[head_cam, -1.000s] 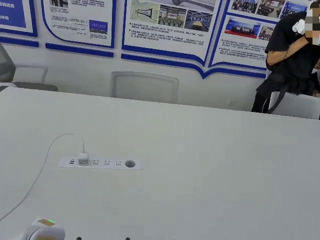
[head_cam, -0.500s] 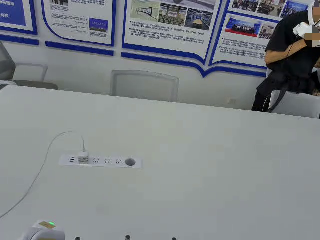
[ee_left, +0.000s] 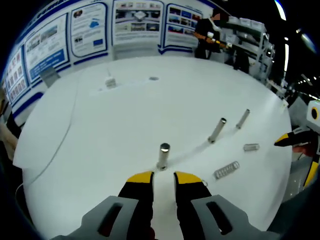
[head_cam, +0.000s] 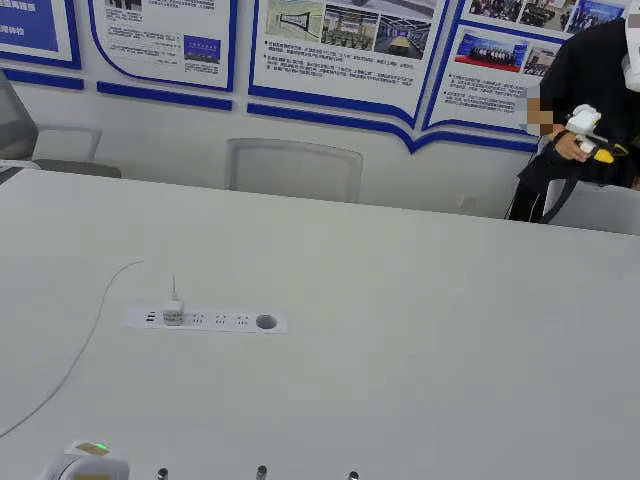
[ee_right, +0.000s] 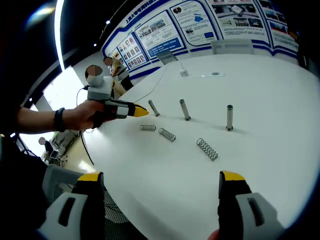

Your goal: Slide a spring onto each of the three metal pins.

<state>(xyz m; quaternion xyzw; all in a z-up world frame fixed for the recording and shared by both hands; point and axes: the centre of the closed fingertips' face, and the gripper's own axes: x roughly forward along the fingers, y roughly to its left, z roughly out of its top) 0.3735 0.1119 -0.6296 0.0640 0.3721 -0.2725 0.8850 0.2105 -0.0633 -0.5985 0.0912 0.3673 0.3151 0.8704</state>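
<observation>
Three pins (ee_right: 184,109) stand upright in a row on the white table (ee_right: 260,75), all of them bare. Three springs (ee_right: 167,134) lie flat on the table, on the near side of the row as my right gripper view shows it. They lie apart from one another and touch no pin. My left gripper (ee_left: 164,177) is closed to a thin slit and pinches nothing; its yellow tips sit just short of the end pin (ee_left: 164,155). My right gripper (ee_right: 160,176) is spread wide and empty, held back from the row, with one spring (ee_right: 207,148) nearest it. In the head view the pin tops peek over the bottom edge, well apart from a power strip (head_cam: 205,321).
</observation>
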